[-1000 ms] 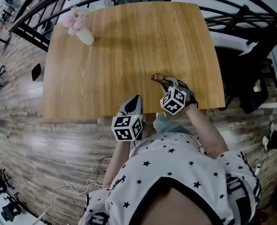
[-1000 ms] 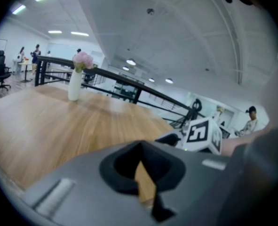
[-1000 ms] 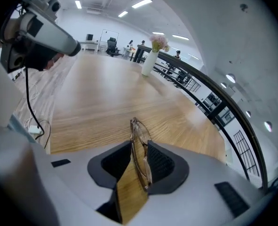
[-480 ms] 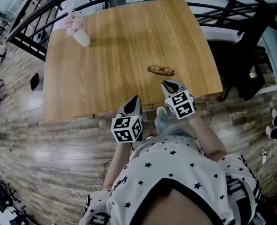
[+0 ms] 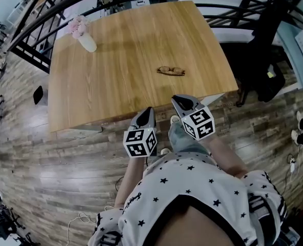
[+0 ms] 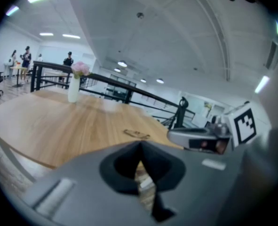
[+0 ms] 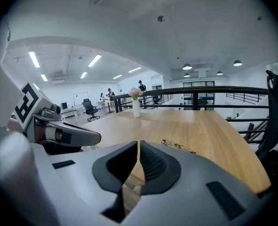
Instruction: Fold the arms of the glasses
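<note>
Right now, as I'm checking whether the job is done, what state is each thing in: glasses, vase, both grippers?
Thin brown-framed glasses: lying flat on the wooden table, arms apparently folded in, nothing touching them.
White vase of pink flowers: upright near the table's far left corner.
Left gripper: jaws shut, empty.
Right gripper: jaws shut, empty.

The glasses (image 5: 170, 70) look too small to tell whether their arms are folded.

One table (image 5: 115, 60). On it: one pair of glasses (image 5: 170, 70), one vase (image 5: 87, 42) of flowers (image 5: 77, 26). Off its near edge: two grippers, left gripper (image 5: 150, 109), right gripper (image 5: 175, 99).
</note>
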Available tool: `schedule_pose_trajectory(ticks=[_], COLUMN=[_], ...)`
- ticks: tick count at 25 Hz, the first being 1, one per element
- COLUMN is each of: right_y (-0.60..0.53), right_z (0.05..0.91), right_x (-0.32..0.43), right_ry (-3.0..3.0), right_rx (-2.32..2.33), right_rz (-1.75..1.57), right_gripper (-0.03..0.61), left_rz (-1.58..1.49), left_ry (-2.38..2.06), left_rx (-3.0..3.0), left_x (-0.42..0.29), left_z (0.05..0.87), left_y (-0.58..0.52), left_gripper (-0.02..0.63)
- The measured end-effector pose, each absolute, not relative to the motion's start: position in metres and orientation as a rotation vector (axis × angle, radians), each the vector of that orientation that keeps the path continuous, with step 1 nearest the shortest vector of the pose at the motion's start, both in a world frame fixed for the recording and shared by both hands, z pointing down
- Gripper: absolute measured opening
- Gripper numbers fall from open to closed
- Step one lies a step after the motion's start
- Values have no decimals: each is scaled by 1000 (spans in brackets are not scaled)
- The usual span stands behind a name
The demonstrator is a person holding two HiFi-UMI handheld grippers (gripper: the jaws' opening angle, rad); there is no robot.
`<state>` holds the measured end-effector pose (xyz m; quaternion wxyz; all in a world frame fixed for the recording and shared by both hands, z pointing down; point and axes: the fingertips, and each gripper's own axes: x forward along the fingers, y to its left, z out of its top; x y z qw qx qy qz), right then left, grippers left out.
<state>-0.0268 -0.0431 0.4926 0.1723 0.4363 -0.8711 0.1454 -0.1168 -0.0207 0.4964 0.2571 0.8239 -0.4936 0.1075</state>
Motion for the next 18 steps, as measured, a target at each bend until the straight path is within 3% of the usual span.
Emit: schedule_pose_trajectory(ticks=[18], right_y=[34], right_z=[468], right_x=[-34], right_ry=[-2539], right_rx=[1318], right_rz=[389], right_gripper=[25], left_rz=[252], left_ry=[-1357], left_rx=[2257], left_x=[-131], left_z=[486], left_y=[45], left_gripper=[8])
